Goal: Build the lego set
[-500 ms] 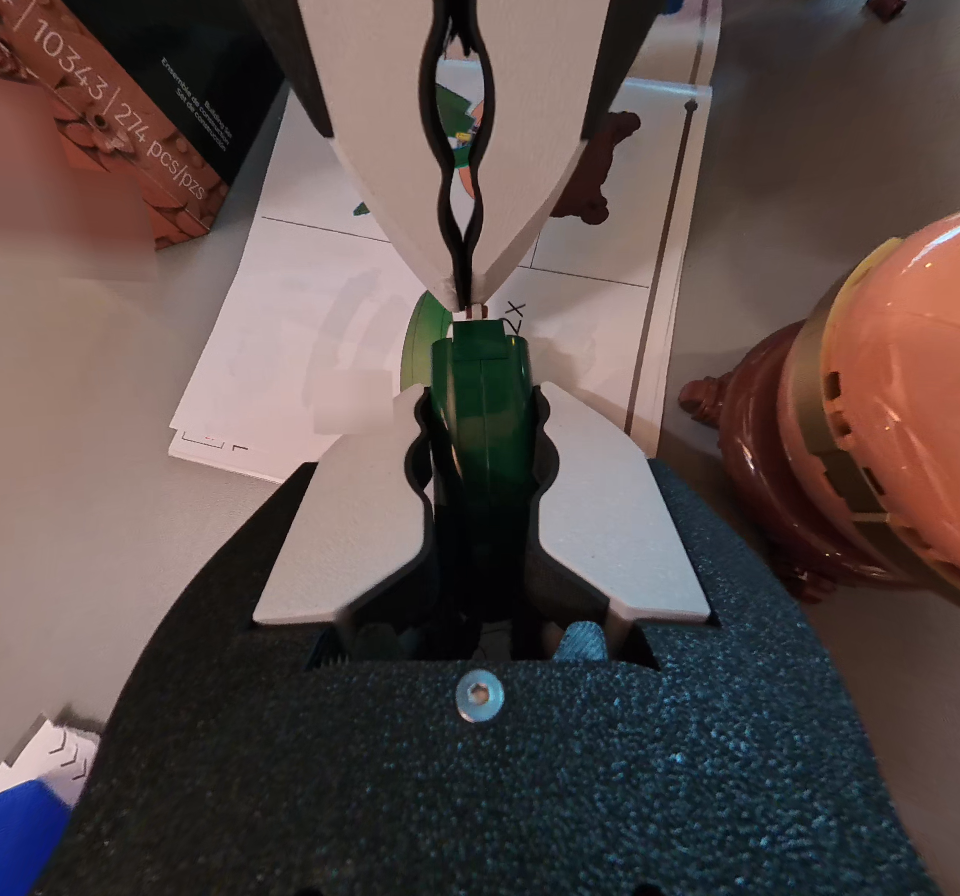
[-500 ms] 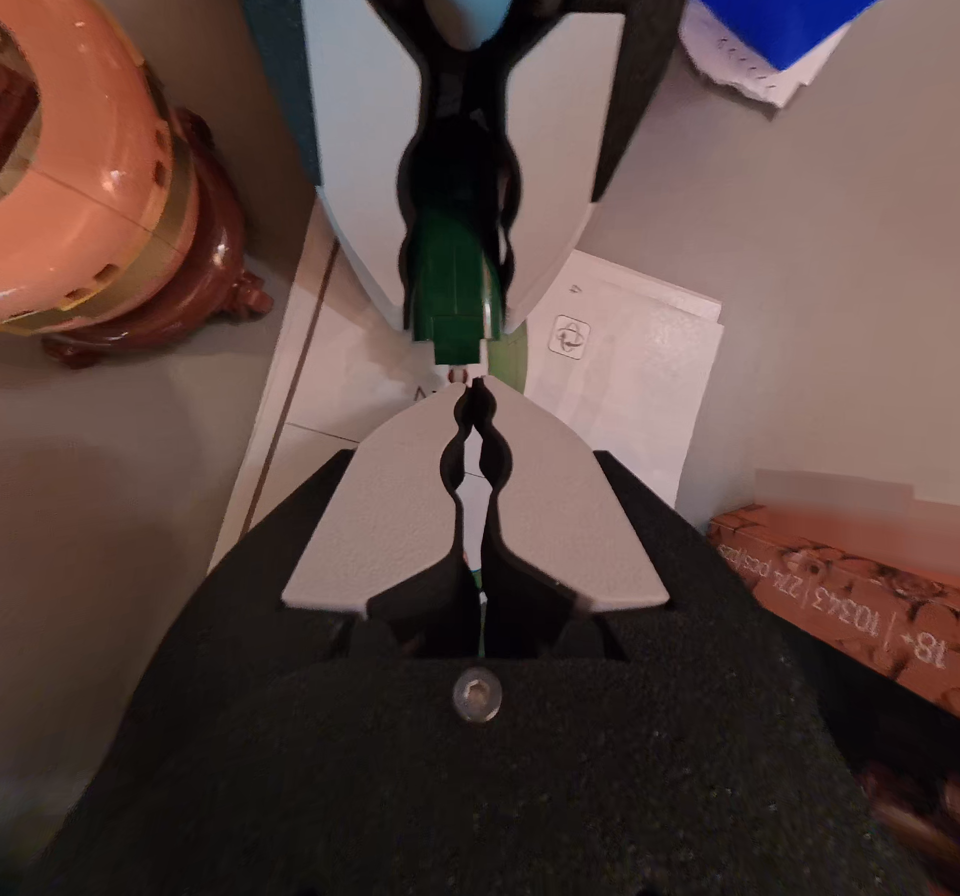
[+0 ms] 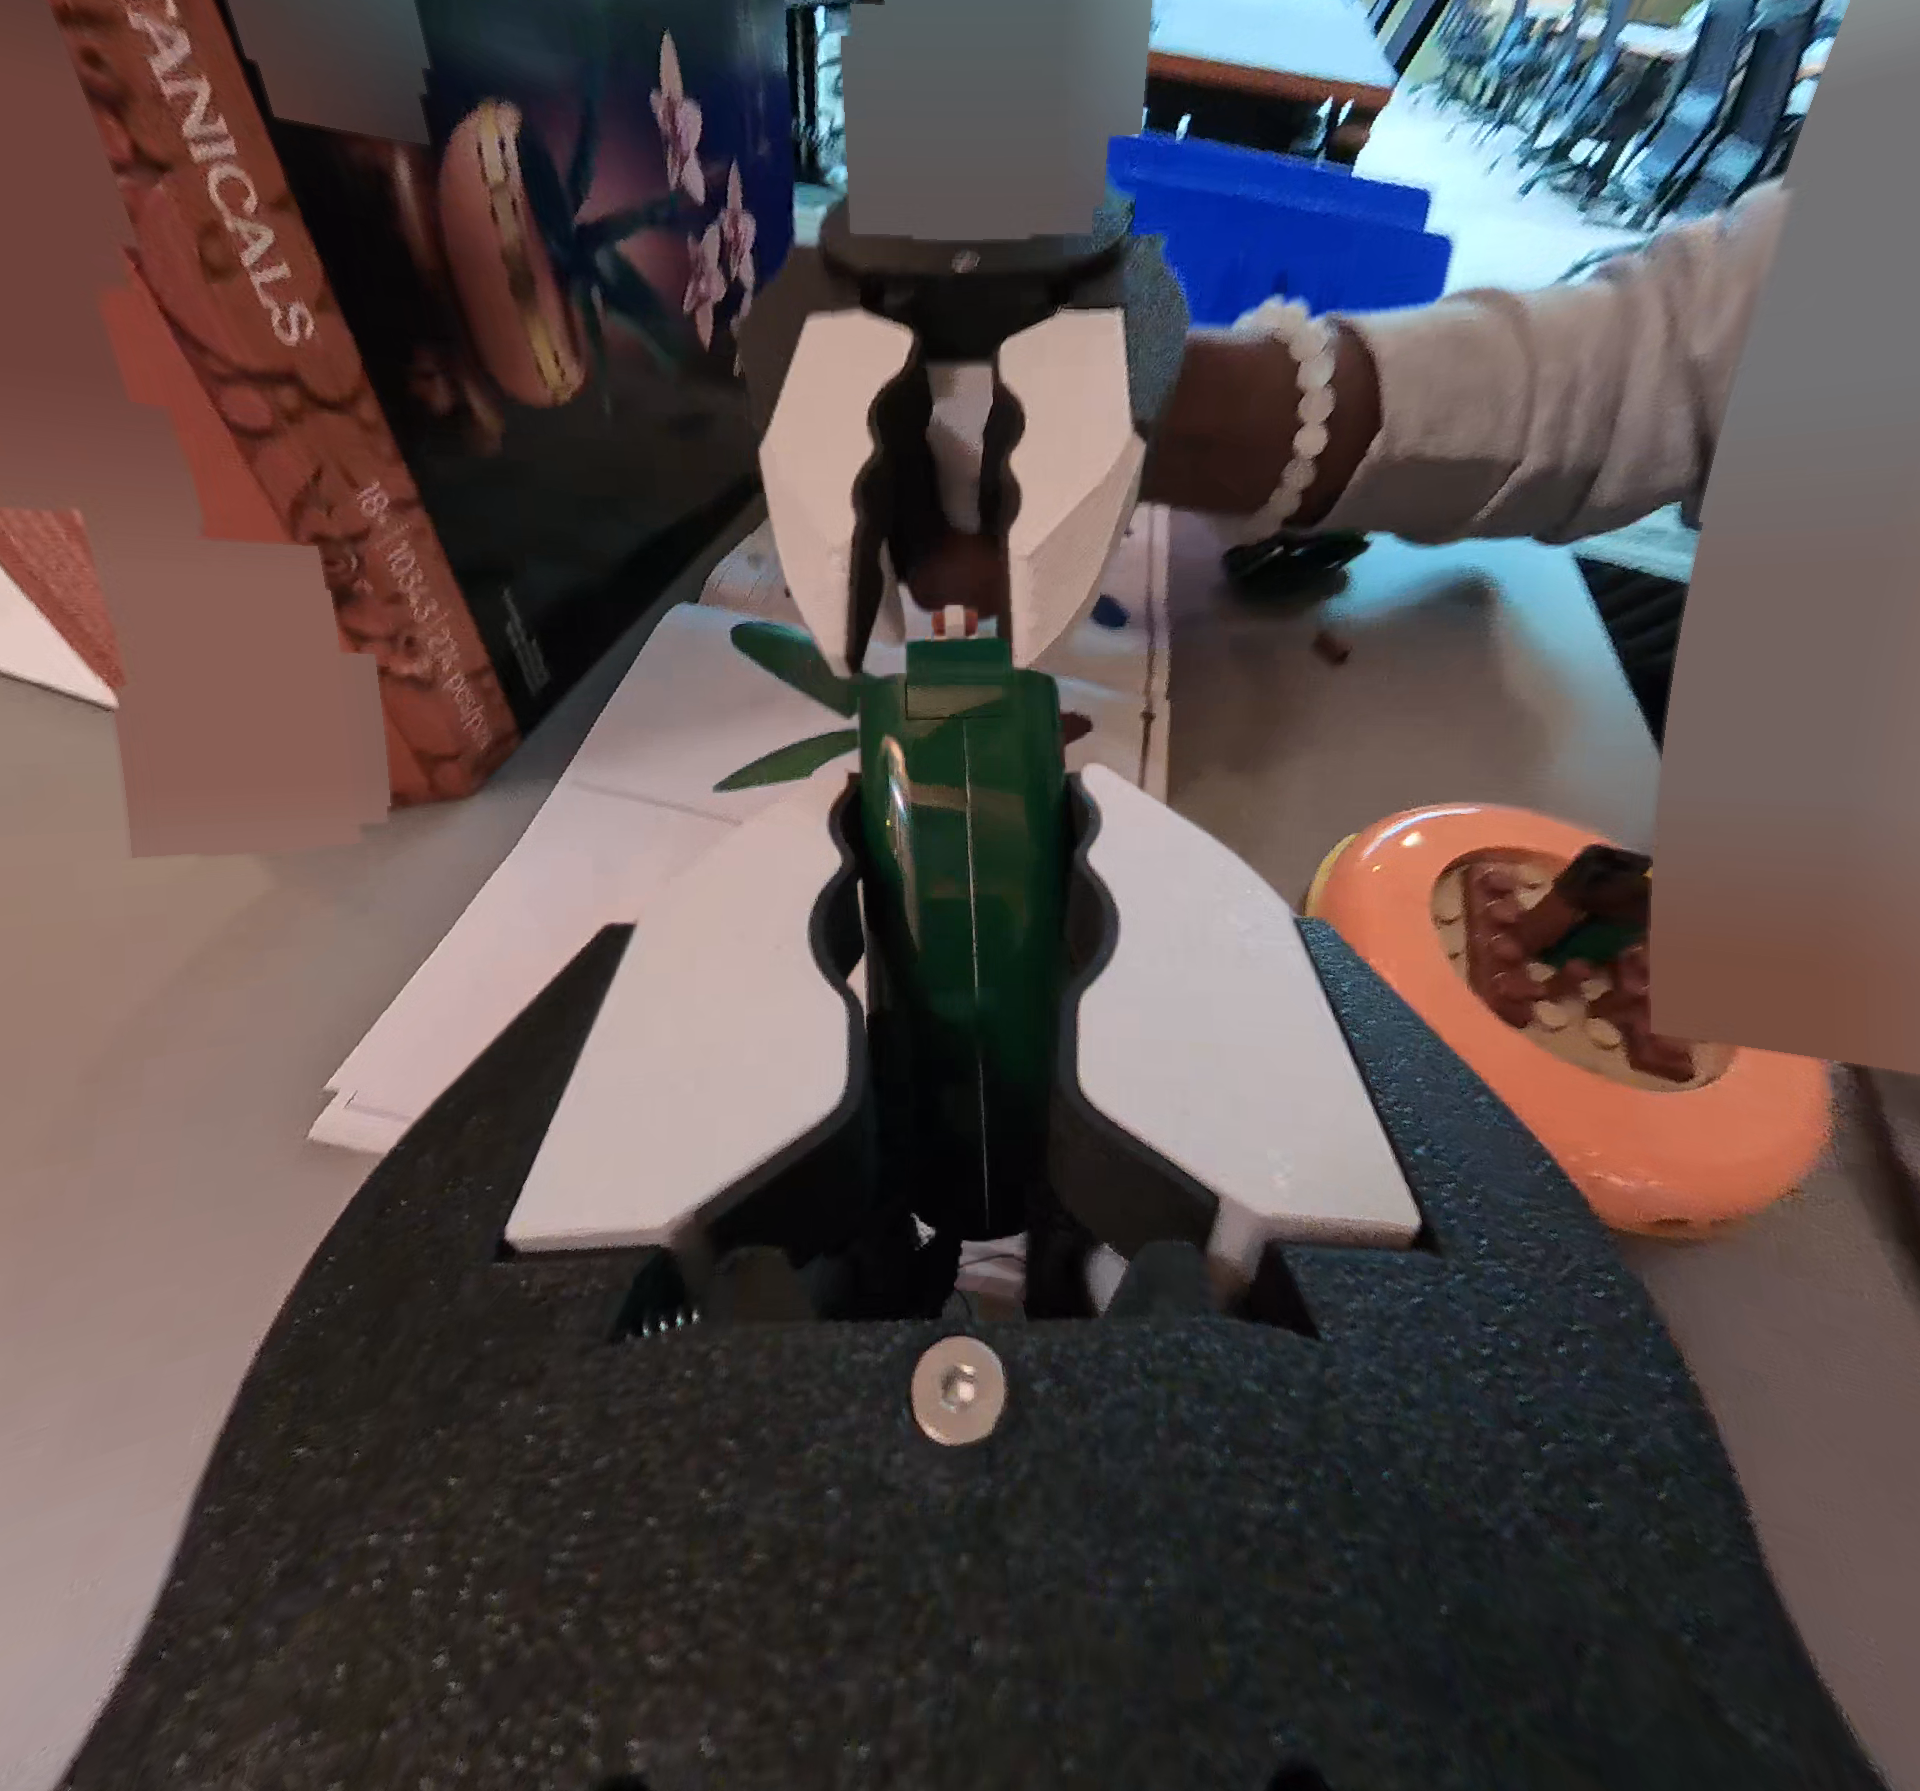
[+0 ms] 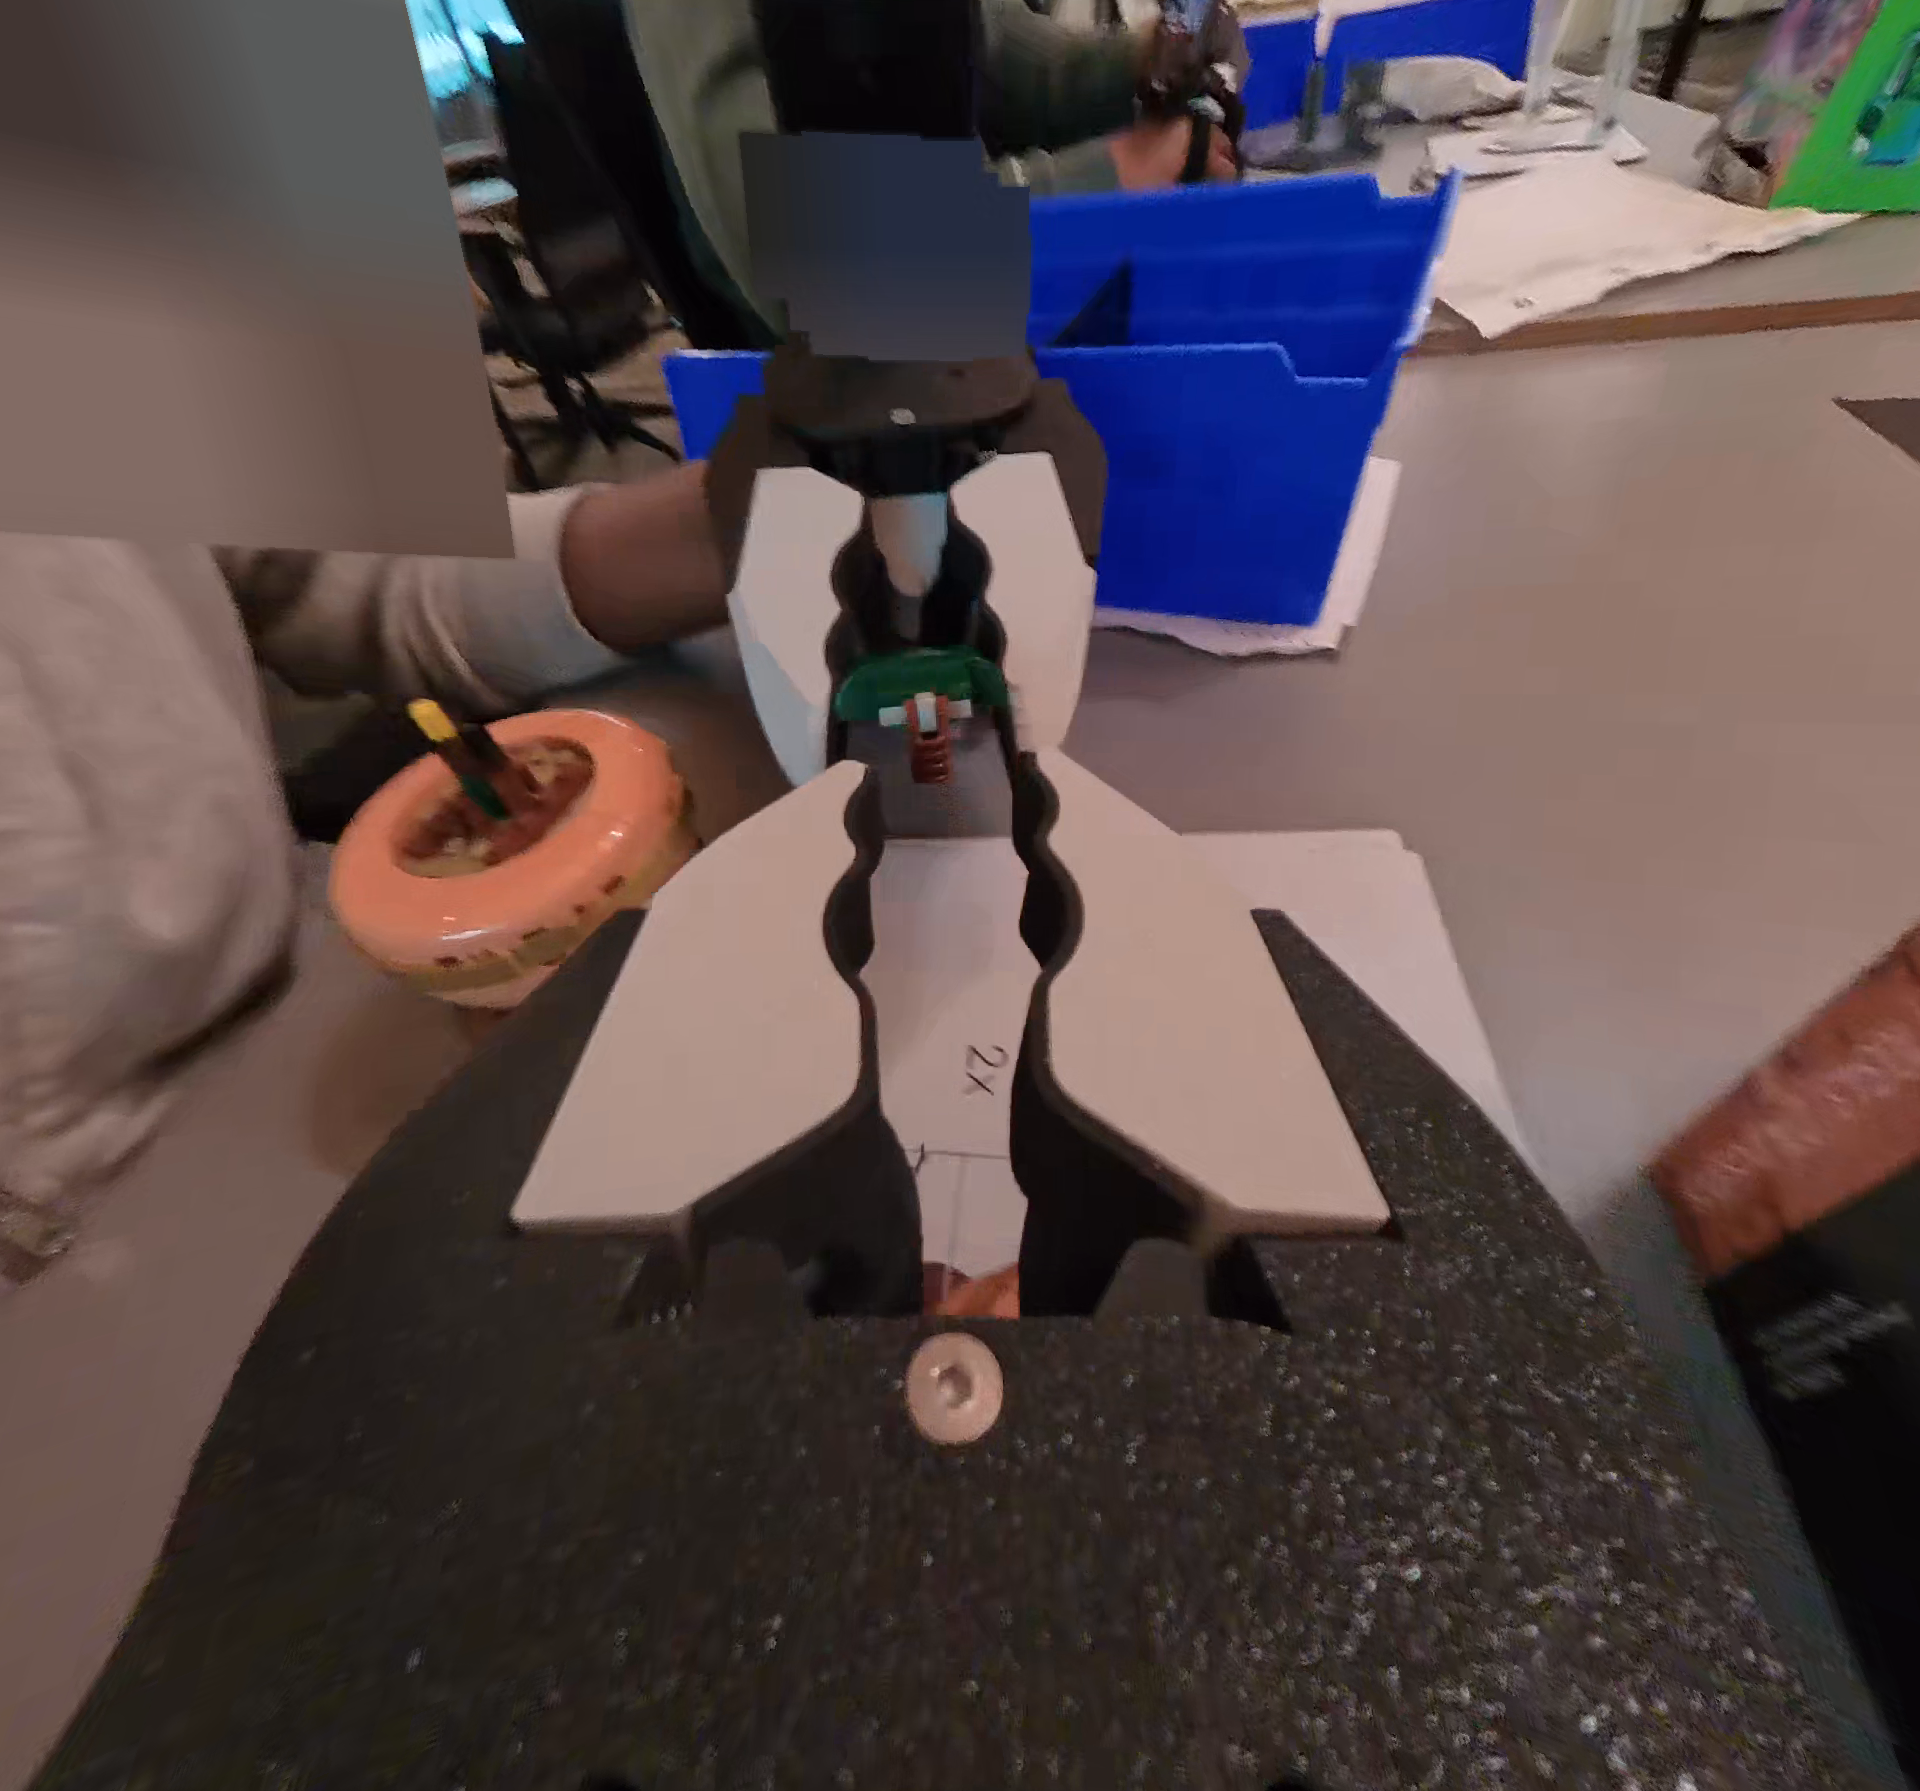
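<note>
Above the instruction sheet (image 3: 665,806), my left gripper (image 3: 961,806) clamps the green leaf (image 3: 961,868) level, its stud end facing my right gripper (image 4: 940,785). That one's jaws gape empty, apparently so the small brown peg (image 4: 928,749) stays seated.

I see a grey counter (image 4: 1621,661) running away from me, matte and evenly lit. Behind it stand blue corrugated bins (image 4: 1236,307), with loose white sheets (image 4: 1621,224) spread on a farther tabletop. In the left wrist view, the room opens deep on the right: rows of dark chairs (image 3: 1662,48) around wood-edged tables (image 3: 1268,48), bright light falling across the pale floor (image 3: 1434,131) beyond.
</note>
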`<state>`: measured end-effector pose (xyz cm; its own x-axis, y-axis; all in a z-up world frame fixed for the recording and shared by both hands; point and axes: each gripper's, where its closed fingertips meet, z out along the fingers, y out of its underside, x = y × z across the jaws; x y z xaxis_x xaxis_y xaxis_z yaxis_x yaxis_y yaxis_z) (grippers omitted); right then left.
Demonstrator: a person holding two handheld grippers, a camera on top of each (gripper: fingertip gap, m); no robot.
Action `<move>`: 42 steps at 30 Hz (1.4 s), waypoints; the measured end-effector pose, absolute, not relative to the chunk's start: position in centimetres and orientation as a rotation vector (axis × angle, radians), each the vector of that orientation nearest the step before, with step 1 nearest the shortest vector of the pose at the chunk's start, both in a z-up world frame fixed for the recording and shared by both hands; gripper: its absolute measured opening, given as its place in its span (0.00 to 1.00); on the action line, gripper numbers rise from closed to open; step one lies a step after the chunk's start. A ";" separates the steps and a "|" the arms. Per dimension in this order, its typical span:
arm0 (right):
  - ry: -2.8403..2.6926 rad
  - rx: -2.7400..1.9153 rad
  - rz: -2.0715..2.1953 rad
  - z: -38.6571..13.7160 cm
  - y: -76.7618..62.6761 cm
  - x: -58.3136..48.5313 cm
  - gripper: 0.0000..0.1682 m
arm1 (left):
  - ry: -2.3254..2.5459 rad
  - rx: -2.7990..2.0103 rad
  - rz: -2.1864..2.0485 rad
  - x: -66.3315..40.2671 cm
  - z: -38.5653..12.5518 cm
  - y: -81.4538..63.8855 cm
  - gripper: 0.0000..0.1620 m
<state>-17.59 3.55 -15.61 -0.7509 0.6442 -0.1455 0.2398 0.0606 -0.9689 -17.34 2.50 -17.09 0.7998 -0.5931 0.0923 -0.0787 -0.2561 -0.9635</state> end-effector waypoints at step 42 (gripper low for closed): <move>-2.611 -0.769 0.905 -21.1 3.2 -16.0 0.15 | 0.757 -2.089 -0.372 -16.5 -22.4 1.3 0.22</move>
